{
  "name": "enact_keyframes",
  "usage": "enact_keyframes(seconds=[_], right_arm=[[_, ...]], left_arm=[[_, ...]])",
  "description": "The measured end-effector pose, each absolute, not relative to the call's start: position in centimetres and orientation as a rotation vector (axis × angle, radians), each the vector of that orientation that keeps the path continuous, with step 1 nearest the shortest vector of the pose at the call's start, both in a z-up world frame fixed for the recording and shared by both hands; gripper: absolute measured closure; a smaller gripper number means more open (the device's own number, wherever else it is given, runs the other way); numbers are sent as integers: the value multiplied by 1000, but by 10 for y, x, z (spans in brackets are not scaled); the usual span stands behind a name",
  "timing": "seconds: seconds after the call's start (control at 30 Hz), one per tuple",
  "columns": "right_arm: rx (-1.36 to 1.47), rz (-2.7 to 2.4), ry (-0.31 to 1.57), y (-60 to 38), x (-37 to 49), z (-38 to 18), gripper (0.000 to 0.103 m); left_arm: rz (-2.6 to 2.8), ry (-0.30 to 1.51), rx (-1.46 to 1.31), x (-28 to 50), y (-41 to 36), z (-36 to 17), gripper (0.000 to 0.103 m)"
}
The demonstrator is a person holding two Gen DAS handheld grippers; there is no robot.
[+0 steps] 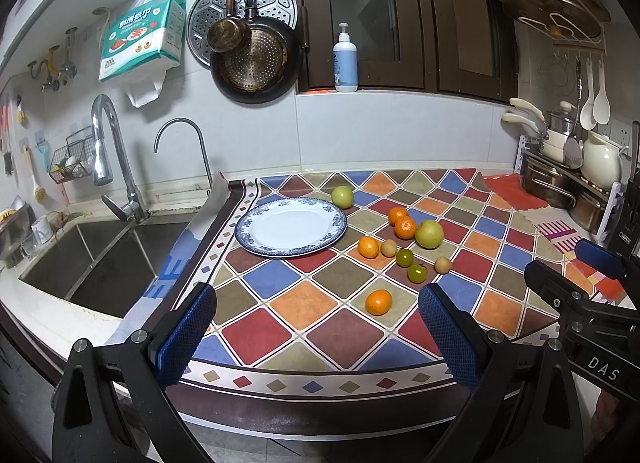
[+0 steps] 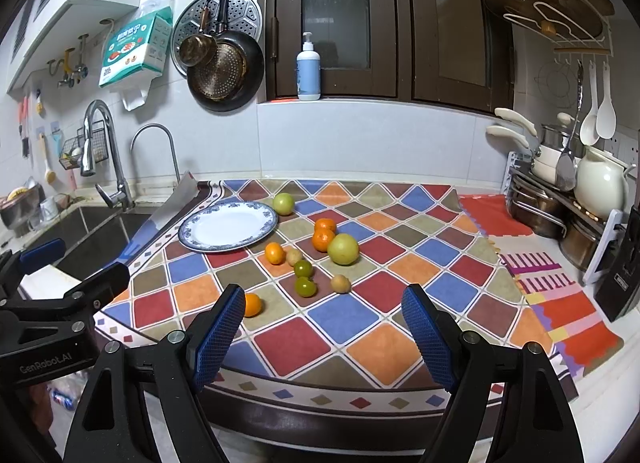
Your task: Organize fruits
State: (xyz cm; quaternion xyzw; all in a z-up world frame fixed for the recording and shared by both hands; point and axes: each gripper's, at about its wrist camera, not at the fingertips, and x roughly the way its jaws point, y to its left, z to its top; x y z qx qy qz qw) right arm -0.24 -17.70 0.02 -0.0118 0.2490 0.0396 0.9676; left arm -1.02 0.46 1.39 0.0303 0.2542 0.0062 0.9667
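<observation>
A blue-rimmed white plate (image 1: 256,241) (image 2: 192,241) lies empty on the checked cloth. Fruit lies scattered to its right: a green apple (image 1: 342,196) (image 2: 283,203) by the plate's far edge, a larger yellow-green apple (image 1: 429,234) (image 2: 343,249), several oranges such as the nearest one (image 1: 378,302) (image 2: 252,305), two small green fruits (image 1: 417,273) (image 2: 305,286) and two small tan ones (image 1: 443,265) (image 2: 340,283). My left gripper (image 1: 316,327) is open and empty at the counter's front edge. My right gripper (image 2: 324,331) is open and empty, also at the front edge.
A steel sink (image 1: 92,263) with two taps lies left of the cloth. Pots, a white jug (image 2: 600,181) and a dish rack stand at the right. A soap bottle (image 1: 345,63) stands on the window ledge; pans hang on the wall.
</observation>
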Motion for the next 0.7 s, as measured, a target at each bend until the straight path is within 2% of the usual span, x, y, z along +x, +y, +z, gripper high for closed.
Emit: enact_keyframes(seconds=[0.7], right_arm=[[-22, 82, 507, -177, -2, 0, 22]], left_arm=[[12, 513, 61, -10, 5, 13, 0]])
